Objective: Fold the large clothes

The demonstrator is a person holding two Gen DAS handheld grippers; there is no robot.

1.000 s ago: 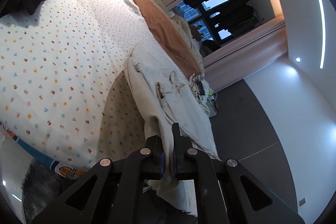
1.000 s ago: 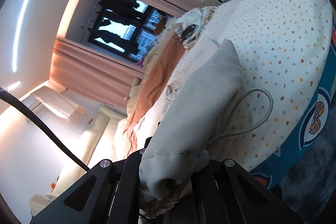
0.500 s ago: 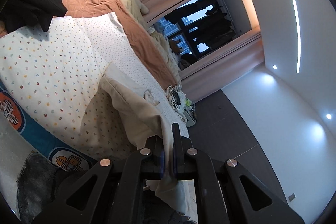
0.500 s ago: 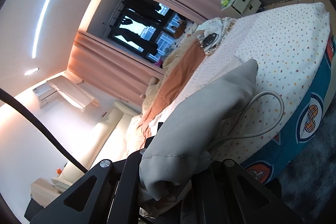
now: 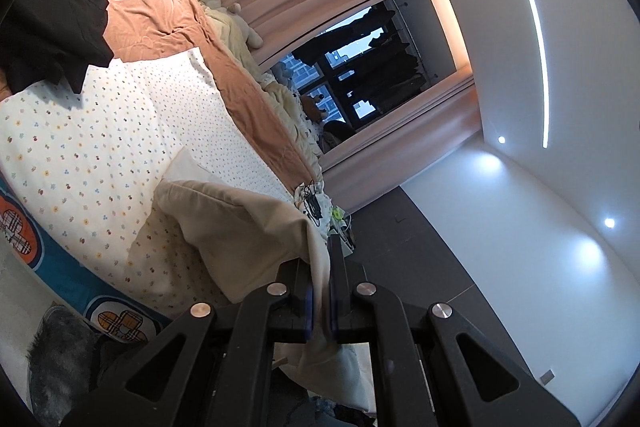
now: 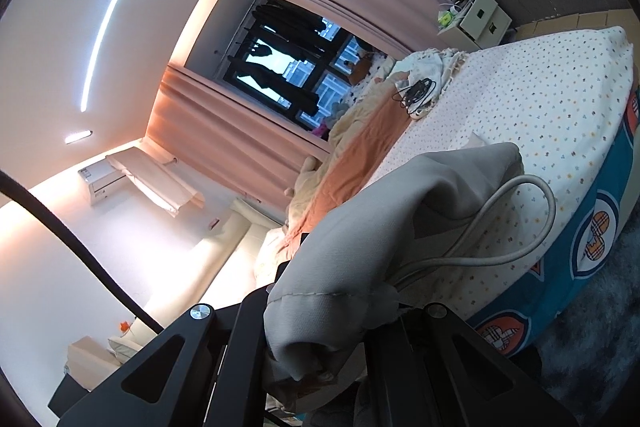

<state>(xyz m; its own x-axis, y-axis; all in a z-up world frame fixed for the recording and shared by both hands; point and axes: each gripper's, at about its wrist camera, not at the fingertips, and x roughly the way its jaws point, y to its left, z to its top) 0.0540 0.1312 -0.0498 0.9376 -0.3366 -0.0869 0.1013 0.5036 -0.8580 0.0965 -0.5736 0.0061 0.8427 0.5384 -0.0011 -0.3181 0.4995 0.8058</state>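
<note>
Two grippers, left gripper [image 5: 320,291] and right gripper [image 6: 320,311], each clench the beige garment [image 5: 240,223] at lower centre above the bed [image 5: 100,147]; I'd keep both edges level and taut.

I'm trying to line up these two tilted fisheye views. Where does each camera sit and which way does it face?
Left wrist: on the left gripper, facing along its fingers over the bed to the window; both fingers pinch the beige garment.
Right wrist: on the right gripper, facing bed and window from the other side; cloth hides its fingers.
Shared: garment, bed, window, orange blanket.
</note>
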